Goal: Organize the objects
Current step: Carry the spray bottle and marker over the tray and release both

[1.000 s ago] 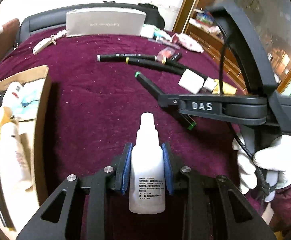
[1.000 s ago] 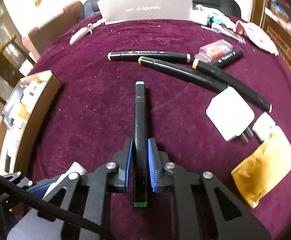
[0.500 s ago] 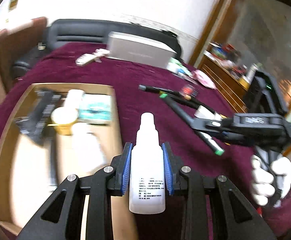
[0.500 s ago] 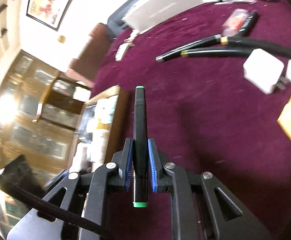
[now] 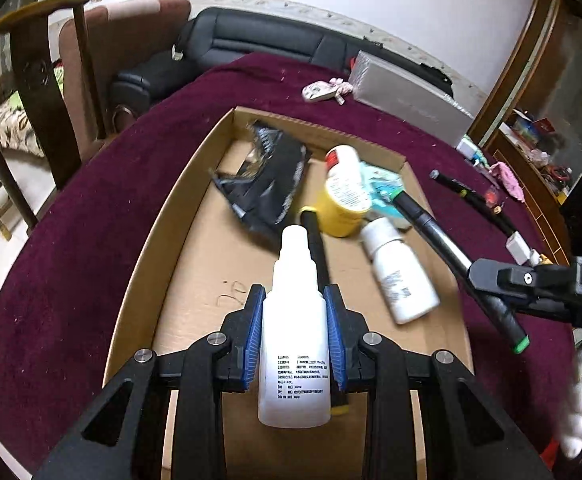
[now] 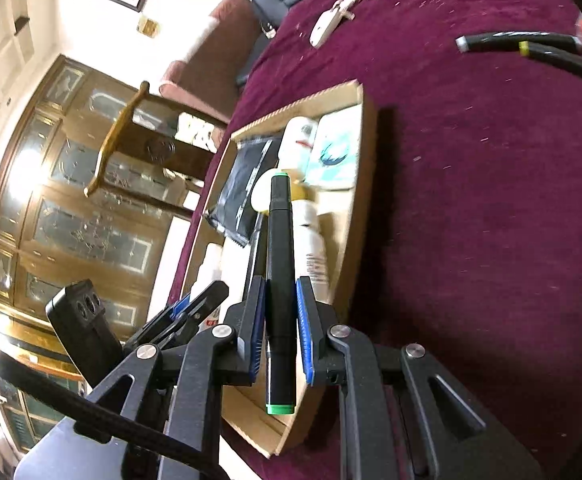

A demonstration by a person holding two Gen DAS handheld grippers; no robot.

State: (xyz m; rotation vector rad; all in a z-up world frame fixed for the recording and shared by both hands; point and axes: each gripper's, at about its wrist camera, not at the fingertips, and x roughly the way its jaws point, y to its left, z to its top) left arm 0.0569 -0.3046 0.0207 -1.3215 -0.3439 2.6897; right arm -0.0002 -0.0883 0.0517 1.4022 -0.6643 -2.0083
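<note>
My left gripper (image 5: 294, 332) is shut on a small white dropper bottle (image 5: 294, 344) and holds it above the open cardboard box (image 5: 195, 216). My right gripper (image 6: 278, 332) is shut on a black marker with green ends (image 6: 279, 280) and holds it over the box's right wall (image 6: 351, 220). In the left wrist view the right gripper (image 5: 491, 280) comes in from the right with the marker (image 5: 451, 256) over the box. The box holds a black pouch (image 5: 267, 184), a yellow jar (image 5: 343, 208), a white bottle (image 5: 399, 276) and a black marker (image 5: 315, 244).
The box lies on a maroon tablecloth (image 5: 91, 216). More black markers (image 6: 531, 46) lie on the cloth to the right. A grey flat box (image 5: 407, 96) and a small pale trinket (image 5: 323, 90) lie at the far edge. A wooden chair (image 5: 39, 80) stands at the left.
Both grippers have swung left from the open cloth to above the box, each still holding its object. The marker now reaches over the box.
</note>
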